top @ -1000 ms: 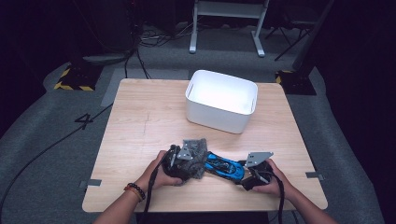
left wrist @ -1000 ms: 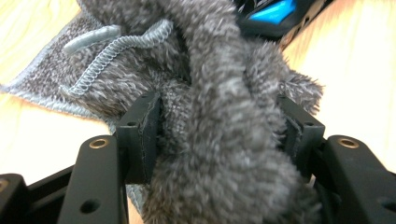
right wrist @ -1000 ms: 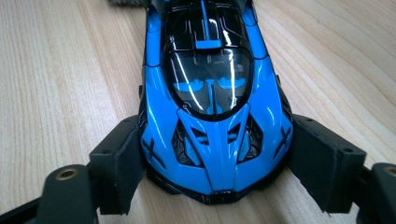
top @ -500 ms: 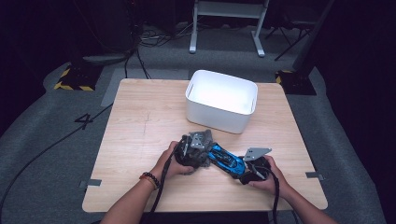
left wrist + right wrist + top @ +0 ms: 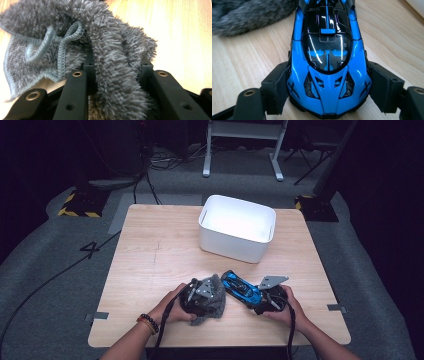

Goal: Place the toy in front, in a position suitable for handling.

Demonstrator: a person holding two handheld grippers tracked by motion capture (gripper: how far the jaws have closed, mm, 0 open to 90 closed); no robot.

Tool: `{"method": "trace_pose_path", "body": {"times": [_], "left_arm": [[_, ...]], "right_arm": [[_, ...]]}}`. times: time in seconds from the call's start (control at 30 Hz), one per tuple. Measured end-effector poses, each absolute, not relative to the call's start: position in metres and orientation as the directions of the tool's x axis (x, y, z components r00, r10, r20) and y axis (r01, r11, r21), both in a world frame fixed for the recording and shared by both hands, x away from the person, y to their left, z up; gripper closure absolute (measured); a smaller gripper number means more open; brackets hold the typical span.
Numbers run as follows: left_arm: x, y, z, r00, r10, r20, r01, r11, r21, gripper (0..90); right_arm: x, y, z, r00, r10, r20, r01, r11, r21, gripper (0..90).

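Two tongs work low on the worktop [image 5: 150, 250]. Left tongs [image 5: 117, 75], jaws just closing, pinch a fold of grey microfibre cloth [image 5: 75, 42]; wipe gently along the bodywork. Right tongs [image 5: 328, 85] clamp the blue toy car [image 5: 327, 62] by its flanks; keep it steady.

A large black numeral "4" [image 5: 91, 247] is marked on the grey carpeted floor [image 5: 45, 285], just left of the light wooden table [image 5: 160, 245], near its left edge. No other writing can be read.
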State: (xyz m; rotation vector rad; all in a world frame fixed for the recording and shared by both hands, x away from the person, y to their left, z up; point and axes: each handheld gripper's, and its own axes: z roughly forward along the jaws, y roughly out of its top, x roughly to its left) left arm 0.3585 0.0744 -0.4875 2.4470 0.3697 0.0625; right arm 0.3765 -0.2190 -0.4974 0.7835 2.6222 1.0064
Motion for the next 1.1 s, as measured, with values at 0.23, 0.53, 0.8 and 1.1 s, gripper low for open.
{"method": "trace_pose_path", "body": {"times": [0.23, 0.53, 0.8, 1.1], "left_arm": [[0.358, 0.076, -0.491, 0.939, 0.340, -0.052, 0.292, -0.710, 0.641, 63.3], [0.371, 0.047, -0.494, 0.903, 0.429, 0.009, 0.318, -0.684, 0.657, 60.0], [0.382, 0.036, -0.496, 0.878, 0.477, 0.040, 0.327, -0.658, 0.678, 59.6], [0.402, 0.030, -0.497, 0.864, 0.502, 0.045, 0.340, -0.645, 0.684, 59.4]], "right_arm": [[0.379, -0.201, -0.495, -0.793, 0.608, -0.041, 0.438, 0.615, 0.656, 23.1], [0.384, -0.222, -0.489, -0.837, 0.536, 0.110, 0.465, 0.590, 0.661, 24.2], [0.380, -0.229, -0.484, -0.874, 0.469, 0.124, 0.435, 0.645, 0.628, 32.2], [0.368, -0.227, -0.489, -0.928, 0.363, 0.078, 0.330, 0.709, 0.624, 37.6]]}}
